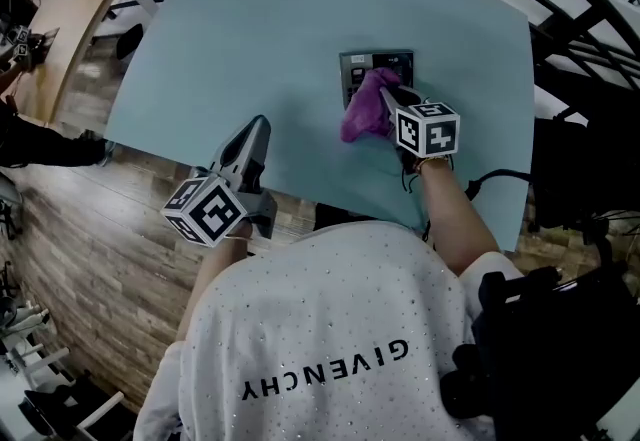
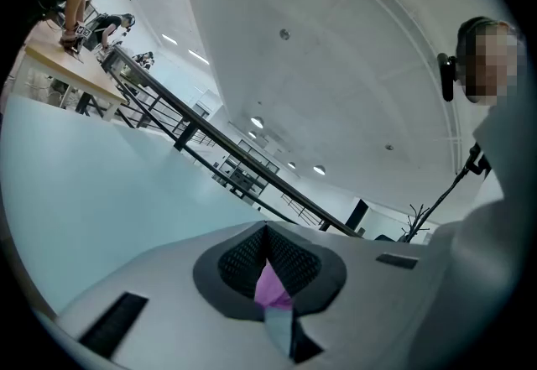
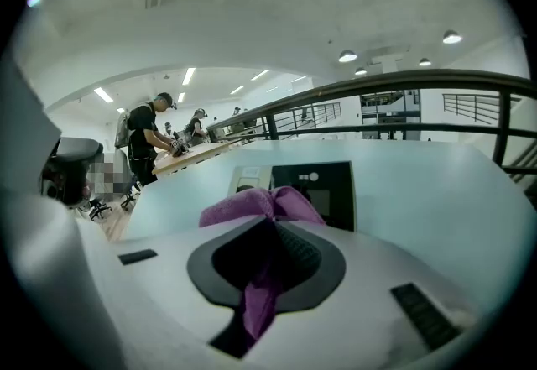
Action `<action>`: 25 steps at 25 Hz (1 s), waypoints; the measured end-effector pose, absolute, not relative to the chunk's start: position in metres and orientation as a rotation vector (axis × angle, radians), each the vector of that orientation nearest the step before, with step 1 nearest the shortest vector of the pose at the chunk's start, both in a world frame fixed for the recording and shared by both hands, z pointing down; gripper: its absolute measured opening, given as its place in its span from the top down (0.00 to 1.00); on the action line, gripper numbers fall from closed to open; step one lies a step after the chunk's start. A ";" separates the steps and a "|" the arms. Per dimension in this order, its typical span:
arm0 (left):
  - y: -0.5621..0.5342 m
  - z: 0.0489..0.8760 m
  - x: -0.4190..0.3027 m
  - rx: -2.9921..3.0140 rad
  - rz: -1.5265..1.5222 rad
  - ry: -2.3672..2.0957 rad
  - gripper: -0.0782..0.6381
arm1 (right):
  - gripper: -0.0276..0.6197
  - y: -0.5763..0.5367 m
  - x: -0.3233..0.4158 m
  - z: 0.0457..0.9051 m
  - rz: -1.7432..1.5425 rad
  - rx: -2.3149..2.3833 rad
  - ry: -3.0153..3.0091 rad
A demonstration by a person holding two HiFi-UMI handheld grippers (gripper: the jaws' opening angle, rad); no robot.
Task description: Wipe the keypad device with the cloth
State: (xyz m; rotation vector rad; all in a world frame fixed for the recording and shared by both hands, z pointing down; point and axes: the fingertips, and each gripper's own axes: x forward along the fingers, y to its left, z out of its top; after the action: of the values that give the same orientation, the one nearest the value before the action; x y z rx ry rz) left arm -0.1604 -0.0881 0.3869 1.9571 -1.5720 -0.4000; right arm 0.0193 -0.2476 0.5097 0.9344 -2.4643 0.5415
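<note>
The keypad device [image 1: 372,63] is a dark panel with a pale strip, lying flat on the light blue table [image 1: 250,39] right of centre. A purple cloth [image 1: 364,109] is bunched on its near edge. My right gripper [image 1: 386,96] is shut on the cloth, which hangs from its tips over the device's lower part. In the right gripper view the cloth [image 3: 260,205] runs between the jaws of the right gripper [image 3: 268,224], with the device [image 3: 325,189] just beyond. My left gripper [image 1: 256,129] hovers over the table's near-left part, shut and empty, its tips [image 2: 267,231] pointing toward the cloth.
The table's near edge [image 1: 300,201] runs just beyond the person's body. Wooden floor [image 1: 90,229] lies to the left, with a wooden bench [image 1: 70,19] at far left where people work. Black equipment and cables [image 1: 570,189] crowd the right side. Railings [image 3: 403,83] run behind the table.
</note>
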 end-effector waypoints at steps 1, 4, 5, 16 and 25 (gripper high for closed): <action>-0.089 0.387 -0.160 1.958 -0.400 -1.569 0.89 | 0.92 -0.250 0.025 0.510 0.550 0.956 -2.458; -0.090 0.388 -0.157 1.963 -0.395 -1.558 0.89 | 0.92 -0.256 0.043 0.511 0.581 1.031 -2.439; -0.090 0.388 -0.157 1.963 -0.394 -1.556 0.89 | 0.92 -0.258 0.049 0.512 0.591 1.054 -2.433; -0.079 0.390 -0.165 1.943 -0.406 -1.581 0.89 | 0.92 -0.268 0.091 0.523 0.740 1.236 -2.384; -0.075 0.391 -0.164 1.936 -0.408 -1.583 0.89 | 0.92 -0.268 0.096 0.515 0.630 1.277 -2.355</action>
State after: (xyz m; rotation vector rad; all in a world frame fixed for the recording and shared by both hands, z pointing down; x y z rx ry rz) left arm -0.1641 -0.0753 0.3911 1.9356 -1.5834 -0.4085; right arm 0.0955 -0.2677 0.5154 1.2774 -2.3554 0.6298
